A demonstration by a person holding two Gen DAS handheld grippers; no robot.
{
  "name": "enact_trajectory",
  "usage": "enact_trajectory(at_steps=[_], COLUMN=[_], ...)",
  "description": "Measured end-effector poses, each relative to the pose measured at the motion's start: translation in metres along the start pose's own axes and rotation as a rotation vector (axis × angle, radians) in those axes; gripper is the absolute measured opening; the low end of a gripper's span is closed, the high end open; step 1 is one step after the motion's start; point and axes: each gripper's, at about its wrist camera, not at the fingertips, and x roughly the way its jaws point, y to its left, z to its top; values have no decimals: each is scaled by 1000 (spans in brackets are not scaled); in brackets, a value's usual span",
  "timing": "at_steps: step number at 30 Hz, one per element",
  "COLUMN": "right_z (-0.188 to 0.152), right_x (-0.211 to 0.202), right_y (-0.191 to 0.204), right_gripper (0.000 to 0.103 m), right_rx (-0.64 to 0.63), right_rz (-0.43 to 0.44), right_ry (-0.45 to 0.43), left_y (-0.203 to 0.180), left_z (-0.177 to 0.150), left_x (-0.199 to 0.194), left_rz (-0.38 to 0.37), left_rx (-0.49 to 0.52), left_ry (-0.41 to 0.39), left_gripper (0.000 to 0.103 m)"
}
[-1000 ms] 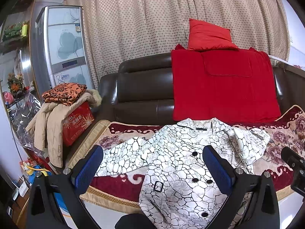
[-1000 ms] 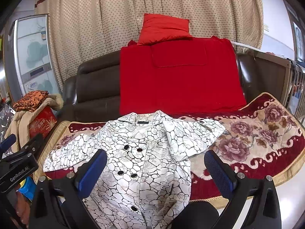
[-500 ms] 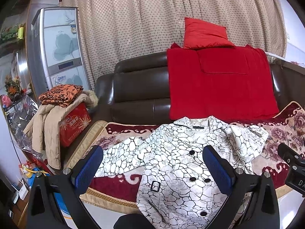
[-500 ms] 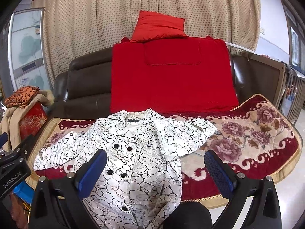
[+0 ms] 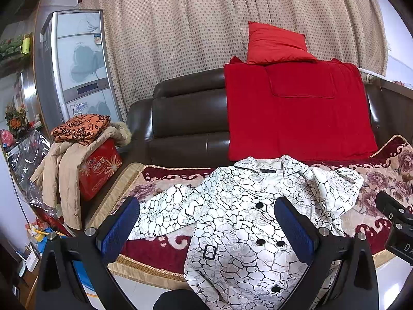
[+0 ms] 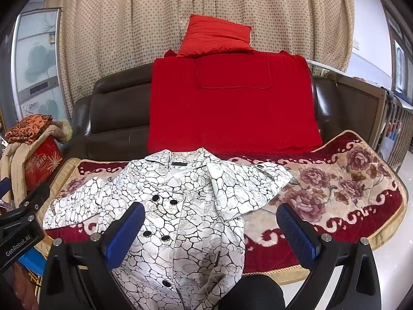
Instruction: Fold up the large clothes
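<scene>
White "GenRobot.AI" lettering is showing on your left gripper (image 6: 18, 235); both it and your right gripper (image 6: 210, 230) are gaping wide, empty, above the coat (image 6: 180, 206).

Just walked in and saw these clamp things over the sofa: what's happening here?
A person holds a two-finger gripper in each hand, about to fold the white crackle-print coat spread face up on the floral sofa cover. The left gripper and right gripper both hang open above it, touching nothing. No fold looks made; the hem hangs over the seat's front edge.
</scene>
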Motion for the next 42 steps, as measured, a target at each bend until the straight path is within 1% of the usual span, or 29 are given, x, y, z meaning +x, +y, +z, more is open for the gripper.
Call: enact_trajectory(at_steps=[15,24,27,29,31,33,36,39,42], right_z=[-1,2,4,5,5,5,5,4,3], right_x=[19,39,47,54,64,77,100,121,146], right_y=[0,-2,-4,-6,-9,-17,-38,-67,-102], right_gripper=[103,103,103,103,103,103,103,103,103], right_rx=[-3,-2,1,4,8,20,82,160,248], right_rz=[-7,-16,-23,-28,-35,-36,-11,-33,-42], right_ry=[33,57,65,72,80,89,122,128,146], left_y=[-6,-12,-14,-16,-18,-18,-18,-19,-25], left_z=[-4,-4,-5,-6,-9,-14,-25,-33,-37], left_x=[20,42,55,68,87,107,137,156,171], left_rz=[-5,-4,-14,-35,-61,-93,-111,-110,-99], left_rx=[9,11,16,14,10,-9,-41,-69,-63], left_ry=[36,66,89,112,158,208,279,295,279], left_gripper=[103,103,103,103,103,103,103,103,103])
